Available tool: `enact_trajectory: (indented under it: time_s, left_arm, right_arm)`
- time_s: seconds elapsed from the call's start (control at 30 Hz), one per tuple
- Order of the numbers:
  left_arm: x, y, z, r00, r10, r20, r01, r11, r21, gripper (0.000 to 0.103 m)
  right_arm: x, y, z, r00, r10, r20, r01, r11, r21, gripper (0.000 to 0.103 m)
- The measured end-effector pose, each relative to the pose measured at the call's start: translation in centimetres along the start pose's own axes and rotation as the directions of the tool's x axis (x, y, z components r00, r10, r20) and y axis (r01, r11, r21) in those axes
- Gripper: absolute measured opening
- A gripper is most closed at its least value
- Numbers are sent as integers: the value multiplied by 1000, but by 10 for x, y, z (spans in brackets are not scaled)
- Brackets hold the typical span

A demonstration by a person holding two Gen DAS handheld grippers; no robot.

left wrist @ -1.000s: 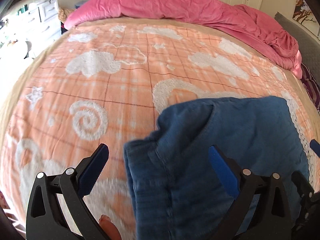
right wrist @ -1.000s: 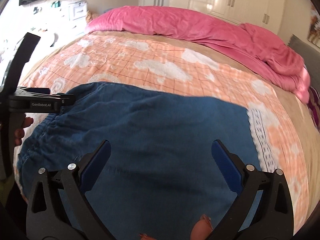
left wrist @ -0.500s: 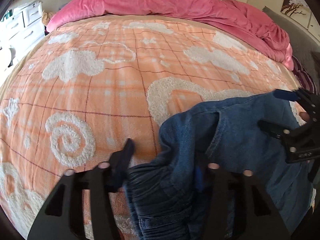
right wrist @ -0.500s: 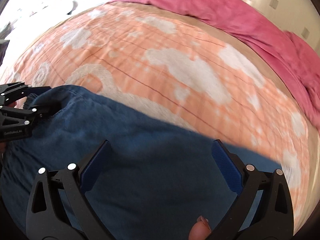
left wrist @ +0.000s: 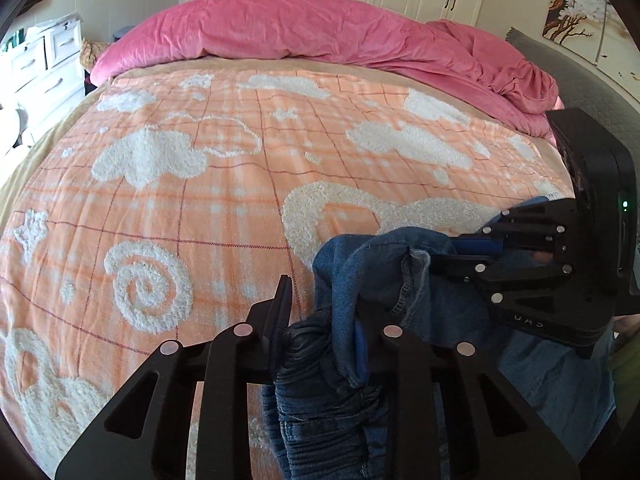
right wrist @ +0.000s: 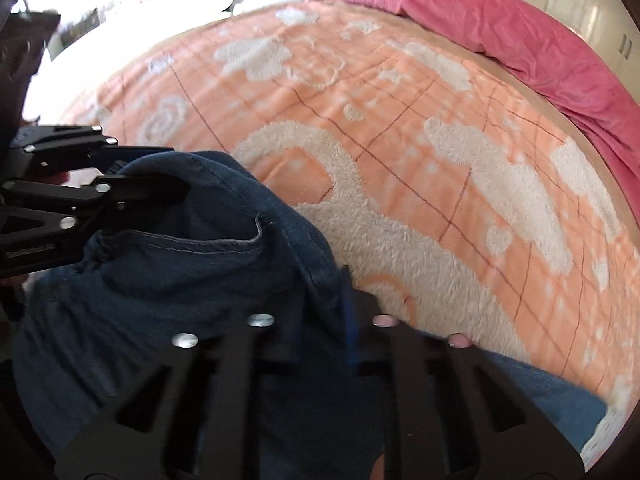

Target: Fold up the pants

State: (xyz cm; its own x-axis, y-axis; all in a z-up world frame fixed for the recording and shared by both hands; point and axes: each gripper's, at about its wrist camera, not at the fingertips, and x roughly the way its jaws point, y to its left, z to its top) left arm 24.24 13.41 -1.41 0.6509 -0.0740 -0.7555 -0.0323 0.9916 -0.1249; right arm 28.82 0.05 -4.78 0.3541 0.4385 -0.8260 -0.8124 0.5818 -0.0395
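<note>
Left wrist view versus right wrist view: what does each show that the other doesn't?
Only the left wrist view: the white drawer unit, the wall painting and the jeans' gathered waistband between the closing left gripper.
Only the right wrist view: a pocket opening and the right gripper shut on denim.
Both: the blue jeans, orange blanket and pink duvet.

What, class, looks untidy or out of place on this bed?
The pink duvet lies crumpled in a heap along the far edge. The denim pants are bunched, but both grippers are gathering them. Nothing looks spilled or damaged.
</note>
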Motion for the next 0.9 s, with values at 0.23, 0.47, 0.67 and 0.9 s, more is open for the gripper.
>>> enact_trajectory:
  time_s: [0.23, 0.47, 0.67, 0.9]
  left_arm:
    - [-34, -15, -12, 996, 2, 90, -7, 998, 55, 25]
    - [-84, -32, -37, 987, -16, 161, 1, 996, 89, 25]
    - [-120, -37, -81, 984, -27, 177, 10, 995, 101, 25]
    - [-148, -38, -123, 988, -44, 145, 29, 994, 103, 25]
  right_arm:
    - [-54, 12, -24, 986, -10, 164, -2, 997, 76, 6]
    - [-105, 43, -58, 962, -70, 266, 39, 992, 120, 6]
    - [-133, 85, -104, 955, -66, 288, 30, 992, 126, 6]
    - [-154, 133, -147, 958, -38, 283, 6, 994, 111, 6]
